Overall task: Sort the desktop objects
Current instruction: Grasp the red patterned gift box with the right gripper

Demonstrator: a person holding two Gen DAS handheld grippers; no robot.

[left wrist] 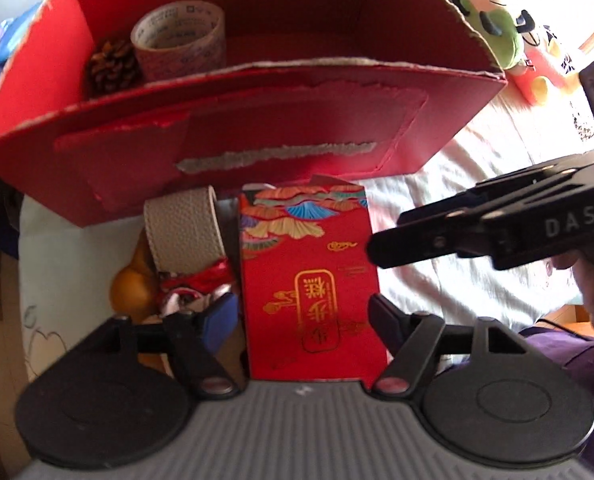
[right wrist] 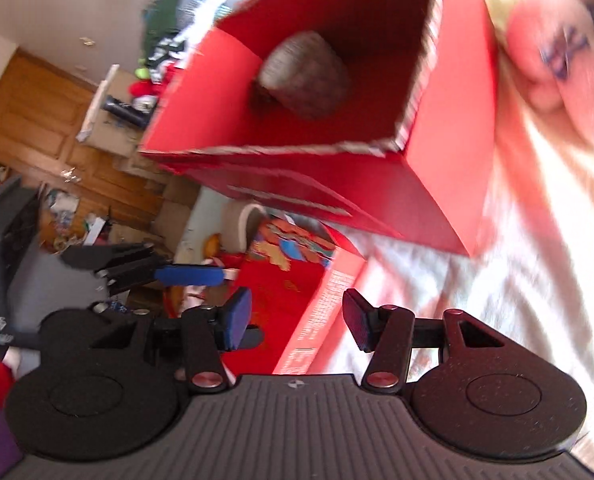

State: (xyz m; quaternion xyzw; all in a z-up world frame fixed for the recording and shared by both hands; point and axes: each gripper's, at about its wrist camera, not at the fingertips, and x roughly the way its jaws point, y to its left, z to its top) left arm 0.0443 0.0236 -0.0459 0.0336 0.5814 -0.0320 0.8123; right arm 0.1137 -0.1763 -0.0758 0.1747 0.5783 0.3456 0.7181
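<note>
A small red printed box point(left wrist: 309, 276) sits on the white cloth between the fingers of my left gripper point(left wrist: 303, 316), which close on its two sides. The same box shows in the right wrist view point(right wrist: 297, 292), with my right gripper point(right wrist: 295, 320) open around its near edge and not touching it. The right gripper also shows from the side in the left wrist view point(left wrist: 477, 224). Behind stands a big open red carton point(left wrist: 257, 120) holding a tape roll point(left wrist: 181, 40) and a pine cone point(left wrist: 113, 66).
Left of the small box lie a beige leather roll point(left wrist: 183, 232), an orange gourd point(left wrist: 133, 280) and red-and-white wrappers point(left wrist: 193, 284). Plush toys point(left wrist: 493, 24) lie at the back right on the white cloth point(left wrist: 477, 152). A wooden floor with clutter point(right wrist: 57, 152) is to the left.
</note>
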